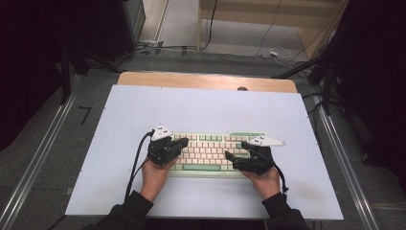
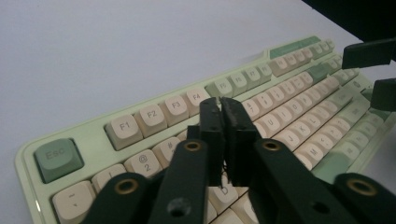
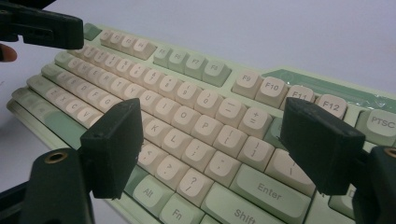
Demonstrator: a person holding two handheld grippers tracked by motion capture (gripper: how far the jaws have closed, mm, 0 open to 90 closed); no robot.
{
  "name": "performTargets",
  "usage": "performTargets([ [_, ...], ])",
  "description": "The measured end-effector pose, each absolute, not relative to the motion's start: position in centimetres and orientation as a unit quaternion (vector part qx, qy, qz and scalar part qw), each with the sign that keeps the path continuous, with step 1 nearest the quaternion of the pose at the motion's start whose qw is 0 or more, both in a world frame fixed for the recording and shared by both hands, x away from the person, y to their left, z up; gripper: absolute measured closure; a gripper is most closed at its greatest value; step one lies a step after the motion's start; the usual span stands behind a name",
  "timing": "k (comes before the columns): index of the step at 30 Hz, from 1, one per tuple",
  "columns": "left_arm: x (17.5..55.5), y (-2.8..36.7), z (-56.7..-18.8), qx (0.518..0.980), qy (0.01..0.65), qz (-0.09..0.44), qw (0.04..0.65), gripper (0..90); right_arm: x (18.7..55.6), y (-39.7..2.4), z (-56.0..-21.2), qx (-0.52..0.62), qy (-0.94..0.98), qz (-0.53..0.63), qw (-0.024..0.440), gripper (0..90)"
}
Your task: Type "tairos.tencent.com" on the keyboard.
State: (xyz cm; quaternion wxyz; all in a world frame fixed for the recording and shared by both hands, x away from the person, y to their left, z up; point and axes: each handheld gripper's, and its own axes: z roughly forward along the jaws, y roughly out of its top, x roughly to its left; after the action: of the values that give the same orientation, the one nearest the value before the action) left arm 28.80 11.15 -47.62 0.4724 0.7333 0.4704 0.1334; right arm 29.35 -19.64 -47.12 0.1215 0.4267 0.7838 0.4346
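While your left gripper (image 2: pixel 221 105) sits pressed together and your right gripper (image 3: pixel 210 144) spread, the keyboard (image 1: pixel 210 152) runs nine-to-three beneath both, left tips nearer its keys.

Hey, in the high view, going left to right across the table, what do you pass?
Bare white mat → left gripper → keyboard → right gripper → bare mat again.

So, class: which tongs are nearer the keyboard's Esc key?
Left. The left tongs hover over the keyboard's left end near Esc; the right tongs sit over its right half.
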Motion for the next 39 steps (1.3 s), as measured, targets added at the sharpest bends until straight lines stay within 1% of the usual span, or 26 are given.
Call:
performTargets([
  [8, 29.0, 10.7, -48.3, 0.752, 0.471, 0.133, 0.442, 90.0, 29.4, -19.6, -47.1, 0.426, 0.784, 0.435, 0.121, 19.8],
  [16, 29.1, 10.6, -48.6, 0.760, 0.474, 0.133, 0.424, 90.0, 29.4, -19.6, -47.2, 0.426, 0.785, 0.434, 0.120, 19.8],
  [31, 29.4, 10.4, -49.1, 0.764, 0.480, 0.119, 0.413, 90.0, 29.4, -19.6, -47.2, 0.426, 0.785, 0.432, 0.120, 19.8],
  [36, 29.2, 10.8, -48.9, 0.756, 0.478, 0.115, 0.432, 90.0, 29.3, -19.5, -47.2, 0.425, 0.785, 0.433, 0.120, 19.8],
  [39, 28.9, 11.0, -48.4, 0.750, 0.467, 0.120, 0.453, 78.0, 29.4, -19.6, -47.2, 0.425, 0.784, 0.435, 0.121, 19.8],
])
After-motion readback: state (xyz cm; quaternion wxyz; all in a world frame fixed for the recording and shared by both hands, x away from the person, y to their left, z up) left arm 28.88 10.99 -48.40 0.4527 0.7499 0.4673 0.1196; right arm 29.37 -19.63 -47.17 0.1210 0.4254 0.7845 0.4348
